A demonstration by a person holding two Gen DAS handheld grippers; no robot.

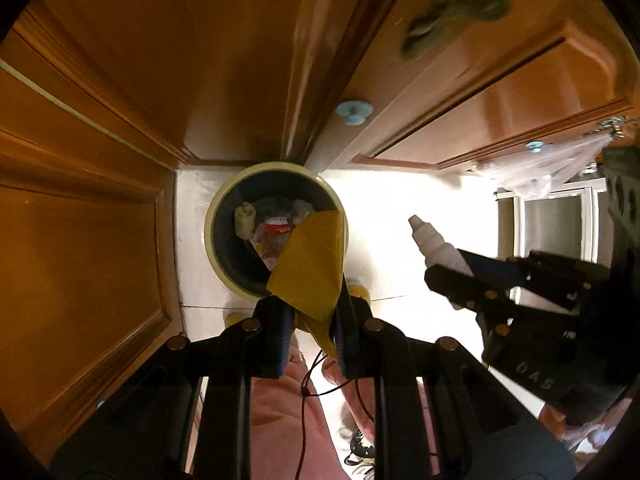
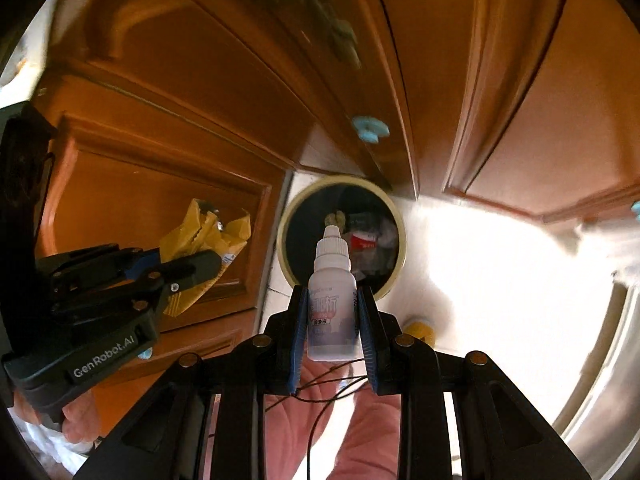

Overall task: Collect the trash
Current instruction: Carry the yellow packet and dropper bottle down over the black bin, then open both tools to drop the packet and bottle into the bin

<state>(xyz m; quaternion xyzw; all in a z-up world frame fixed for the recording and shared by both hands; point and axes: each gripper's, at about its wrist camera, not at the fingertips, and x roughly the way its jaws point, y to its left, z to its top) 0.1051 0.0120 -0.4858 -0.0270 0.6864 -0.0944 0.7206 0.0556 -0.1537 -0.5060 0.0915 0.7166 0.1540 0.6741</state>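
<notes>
A round cream-rimmed trash bin point(image 1: 212, 236) point(image 2: 284, 236) stands on the pale floor below both grippers, with wrappers and scraps inside. My left gripper point(image 1: 310, 316) points straight down over the bin's near rim, shut on a crumpled yellow wrapper point(image 1: 310, 260) that hangs over the bin's opening. The same wrapper point(image 2: 208, 240) and left gripper point(image 2: 176, 270) show at the left of the right wrist view. My right gripper point(image 2: 332, 316) is shut on a small white dropper bottle point(image 2: 330, 280), nozzle toward the bin. In the left wrist view the bottle point(image 1: 434, 246) and right gripper point(image 1: 476, 280) sit to the right.
Orange-brown wooden cabinet doors point(image 1: 100, 200) point(image 2: 540, 100) with pale blue knobs point(image 1: 354, 112) point(image 2: 370, 128) close in around the bin. A person's pink sleeves point(image 1: 280, 408) and thin black cords lie under the grippers. A clear plastic bag point(image 1: 552, 168) hangs at the right.
</notes>
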